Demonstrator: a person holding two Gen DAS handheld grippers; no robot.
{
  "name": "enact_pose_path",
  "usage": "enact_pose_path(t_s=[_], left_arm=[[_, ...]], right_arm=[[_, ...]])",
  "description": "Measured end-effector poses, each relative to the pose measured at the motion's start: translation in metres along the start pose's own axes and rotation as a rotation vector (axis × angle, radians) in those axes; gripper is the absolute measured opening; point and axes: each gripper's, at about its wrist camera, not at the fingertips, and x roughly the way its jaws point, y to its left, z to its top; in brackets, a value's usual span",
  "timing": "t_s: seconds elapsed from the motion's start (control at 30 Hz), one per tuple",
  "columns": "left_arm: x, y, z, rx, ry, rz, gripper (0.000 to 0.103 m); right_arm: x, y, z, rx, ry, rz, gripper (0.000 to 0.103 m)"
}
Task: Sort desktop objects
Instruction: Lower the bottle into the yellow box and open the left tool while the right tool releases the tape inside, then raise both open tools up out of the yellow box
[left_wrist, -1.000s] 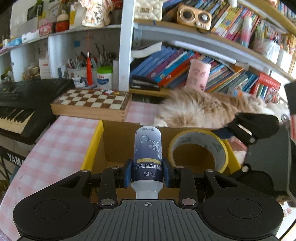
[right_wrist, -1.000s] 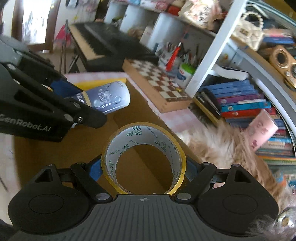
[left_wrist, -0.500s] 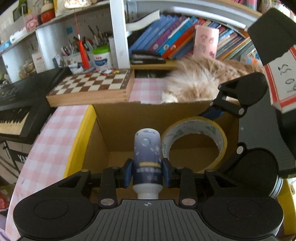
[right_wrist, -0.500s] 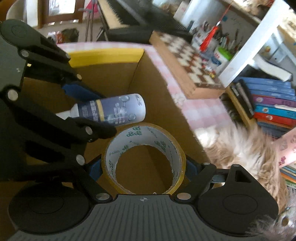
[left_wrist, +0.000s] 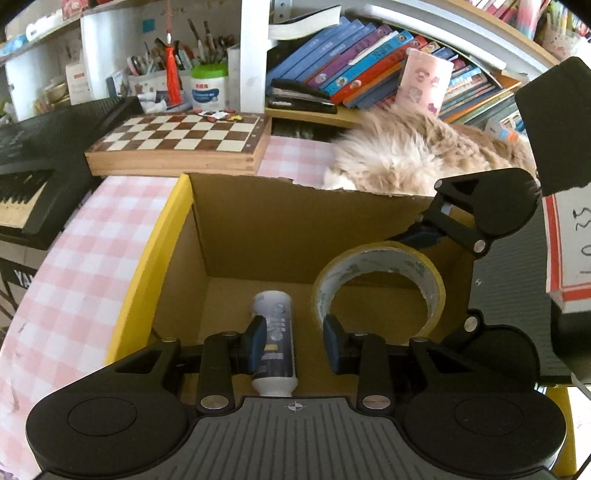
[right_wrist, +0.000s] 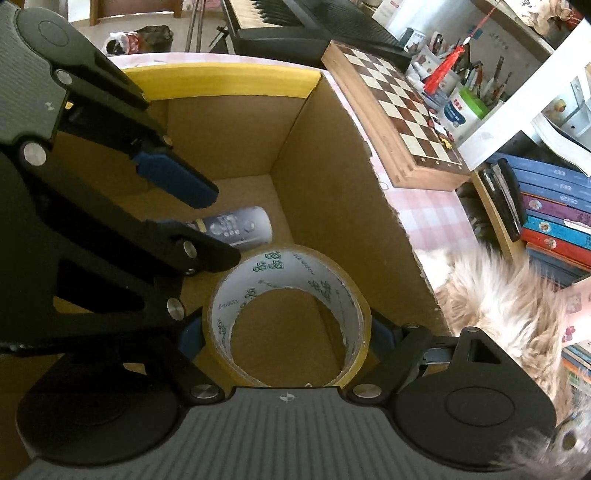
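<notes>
Now the bottle (left_wrist: 273, 325) is being released onto the cardboard box (left_wrist: 258, 221) floor by the opened left gripper (left_wrist: 293, 345); the tape roll (left_wrist: 436, 284) is being kept clamped by the right gripper (right_wrist: 286, 335).

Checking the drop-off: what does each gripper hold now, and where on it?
The right gripper clamps the tape roll across its outer sides. The left gripper holds nothing: the bottle lies loose between its open jaws in the cardboard box.
</notes>
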Motion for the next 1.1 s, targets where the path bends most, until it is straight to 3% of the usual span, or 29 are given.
enact_pose_path(t_s=[0.07,0.13,0.77,0.9,1.0,1.1], left_arm=[[-0.001,0.002,-0.001,-0.012,-0.001,-0.011,0.039],[-0.001,0.004,-0.001,-0.025,-0.009,-0.012,0.053],[-0.002,0.009,-0.002,0.015,-0.03,-0.073,0.057],[-0.011,0.007,-0.002,-0.012,-0.073,-0.094,0.072],[-0.029,0.001,-0.003,-0.017,-0.151,-0.047,0.091],[-0.05,-0.003,-0.005,0.027,-0.233,-0.014,0.094]], right_arm=[[-0.001,0.002,-0.001,-0.003,-0.004,-0.006,0.086],[0.0,0.001,0.001,-0.004,-0.008,-0.016,0.087],[-0.005,0.0,-0.001,0.101,0.026,-0.065,0.095],[-0.017,-0.006,-0.005,0.141,0.008,-0.093,0.096],[-0.032,-0.008,-0.009,0.175,-0.019,-0.129,0.099],[-0.049,-0.004,-0.013,0.189,-0.058,-0.156,0.1]])
